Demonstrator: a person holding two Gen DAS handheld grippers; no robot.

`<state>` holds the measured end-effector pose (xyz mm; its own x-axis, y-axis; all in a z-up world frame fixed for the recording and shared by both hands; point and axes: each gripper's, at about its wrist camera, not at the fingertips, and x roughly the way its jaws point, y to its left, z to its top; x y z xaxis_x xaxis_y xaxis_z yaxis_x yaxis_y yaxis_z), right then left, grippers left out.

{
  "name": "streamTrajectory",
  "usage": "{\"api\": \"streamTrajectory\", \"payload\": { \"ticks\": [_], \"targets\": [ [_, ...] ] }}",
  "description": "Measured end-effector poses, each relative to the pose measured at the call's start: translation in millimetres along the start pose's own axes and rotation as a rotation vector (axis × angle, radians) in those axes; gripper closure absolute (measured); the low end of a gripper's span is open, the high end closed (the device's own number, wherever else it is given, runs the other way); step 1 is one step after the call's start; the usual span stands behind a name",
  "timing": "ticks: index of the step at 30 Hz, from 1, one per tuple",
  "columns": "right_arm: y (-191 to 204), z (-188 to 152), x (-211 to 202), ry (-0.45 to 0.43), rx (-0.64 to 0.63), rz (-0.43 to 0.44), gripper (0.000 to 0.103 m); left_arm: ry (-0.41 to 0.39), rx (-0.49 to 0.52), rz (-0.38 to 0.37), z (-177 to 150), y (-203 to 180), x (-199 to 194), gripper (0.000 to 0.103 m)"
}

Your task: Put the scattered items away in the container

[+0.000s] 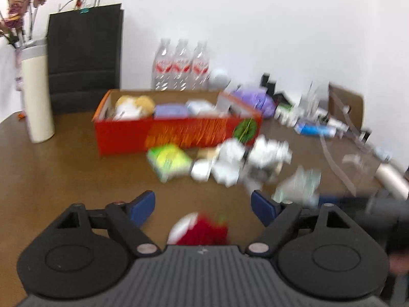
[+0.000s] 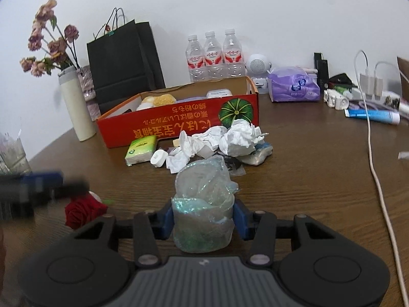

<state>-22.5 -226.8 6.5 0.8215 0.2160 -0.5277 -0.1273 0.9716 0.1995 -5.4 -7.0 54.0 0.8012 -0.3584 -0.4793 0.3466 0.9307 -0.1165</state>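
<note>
The red cardboard box [image 1: 122,135] [image 2: 115,130] stands open on the brown table with a plush toy and small packs inside. In front of it lie a green tissue pack [image 1: 168,161] [image 2: 140,149], crumpled white paper [image 1: 268,153] [image 2: 240,138] and a white roll [image 2: 159,158]. My right gripper [image 2: 203,211] is shut on a crumpled clear plastic bag [image 2: 204,186], which bulges up between the blue pads. My left gripper [image 1: 203,199] is open and wide, with a red fabric rose [image 1: 202,230] [image 2: 84,211] on the table under it, untouched. The left wrist view is blurred.
A cream vase with dried flowers [image 2: 76,107], a black paper bag [image 2: 122,61] and three water bottles [image 2: 212,56] stand behind the box. A purple tissue pack [image 2: 294,87], a blue tube [image 2: 370,114] and a white cable [image 2: 370,140] lie at the right.
</note>
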Motion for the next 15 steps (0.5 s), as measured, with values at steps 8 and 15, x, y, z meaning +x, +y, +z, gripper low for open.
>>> {"api": "streamTrajectory", "payload": {
  "ticks": [8,15],
  "targets": [
    [-13.9,3.9,-5.2,-0.011,0.034,-0.001,0.057,0.267,0.117,-0.097,41.8,-3.9,117.5,0.070],
    [-26.6,3.5,1.0,-0.001,0.070,0.052,0.057,0.316,0.157,-0.009,39.2,-6.5,145.1,0.050]
  ]
}}
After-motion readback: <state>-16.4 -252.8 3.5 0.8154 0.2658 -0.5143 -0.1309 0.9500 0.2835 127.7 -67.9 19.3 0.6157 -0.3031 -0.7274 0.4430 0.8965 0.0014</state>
